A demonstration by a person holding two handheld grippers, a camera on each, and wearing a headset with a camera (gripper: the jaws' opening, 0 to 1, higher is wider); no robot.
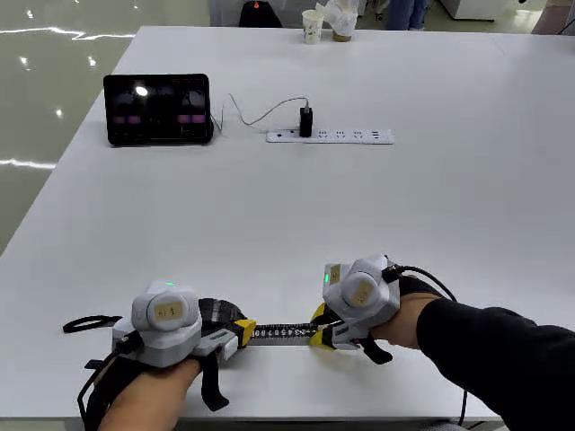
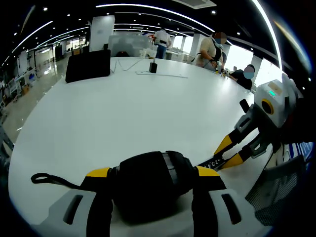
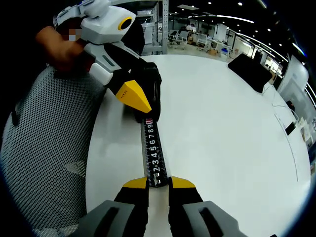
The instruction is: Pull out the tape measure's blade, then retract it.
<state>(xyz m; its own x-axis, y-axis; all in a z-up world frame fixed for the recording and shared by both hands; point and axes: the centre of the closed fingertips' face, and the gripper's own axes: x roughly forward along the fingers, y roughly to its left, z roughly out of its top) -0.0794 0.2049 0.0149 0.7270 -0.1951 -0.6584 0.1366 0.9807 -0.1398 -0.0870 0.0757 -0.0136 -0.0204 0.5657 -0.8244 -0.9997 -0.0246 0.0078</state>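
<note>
Tape measure point(image 1: 218, 316) first: in the head view its black case is sitting on the white surface point(image 1: 359, 224) close to the near edge. We are clamping it in the left tongs point(image 1: 235, 334), whose yellow tips are pressing on its two sides. A short run of blade point(image 1: 280, 333) is stretching rightward from the case, and the right tongs point(image 1: 319, 330) are pinching its far end. So the blade's long axis is running straight from one pair of tongs to the other, roughly parallel to the near edge, and the right hand is the nearer one to the free end. A black wrist strap point(image 1: 85, 322) is trailing off to the left.

In the left gripper view the case point(image 2: 150, 185) is filling the gap between our tongs, rounded and black with a grey band. The blade point(image 2: 213, 162) is leaving it toward the right tongs point(image 2: 230, 154), which are gripping it.

In the right gripper view the tongs point(image 3: 158, 183) are pressing together on the blade's end. The blade point(image 3: 152, 150) is showing black digits and a red mark near the case. We are judging that only a short length is out, so pulling further calls for drawing the right hand away along that same line while the left is anchoring the case.
</note>
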